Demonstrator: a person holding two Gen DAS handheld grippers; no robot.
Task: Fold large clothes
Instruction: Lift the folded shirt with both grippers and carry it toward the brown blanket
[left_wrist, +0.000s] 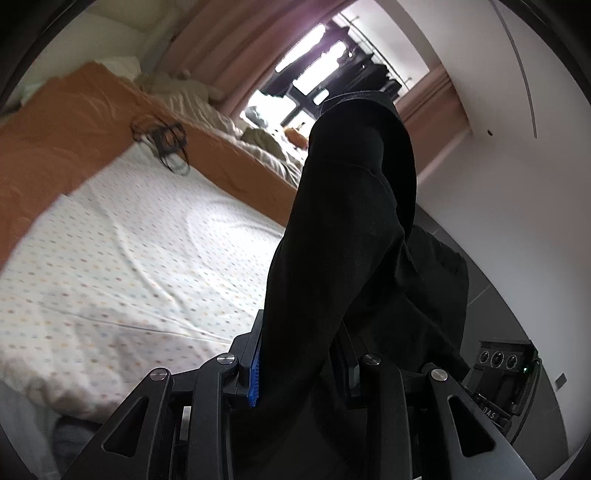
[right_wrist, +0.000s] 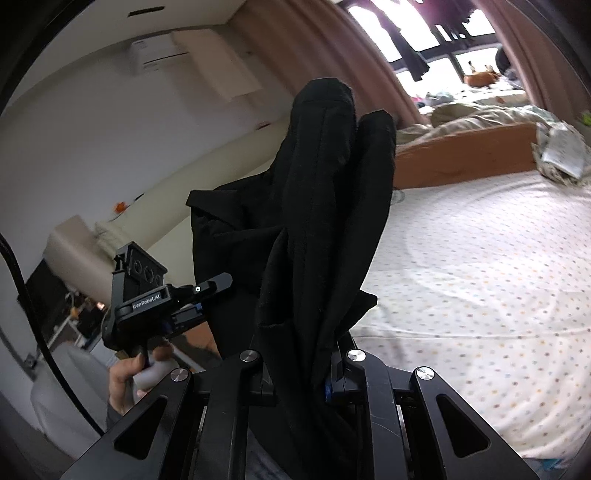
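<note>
Black cloth everywhere — a large, soft black garment (left_wrist: 347, 236) is up in the air above the dotted white bedsheet (left_wrist: 122, 254), bunched and draped over both tools at once. Left gripper (left_wrist: 295, 373) has its jaws partly closed, a thick wad of the fabric pinched between them, the blue ribbed pad (left_wrist: 254, 380) pressing the cloth's edge. Right gripper (right_wrist: 301, 373) is closed down tighter, and it too clamps a gathered fold of the black garment (right_wrist: 325, 206), which rises in two rounded lobes in front of its lens. From the right wrist view you can see the other tool off to the left of the garment, a hand (right_wrist: 127, 380) wrapped around its handle.

Both grips look to be on bunched cloth rather than clean corners, so my judgement is that the step in hand is spreading: draw the two grippers apart until the fabric hangs flat between them, then lay it onto the bedsheet, well short of the orange wooden bed rail (left_wrist: 92, 125) beyond. Keep the grips even in height so the hem drops straight, and avoid letting the trailing fabric drag into a crease as it lands.
</note>
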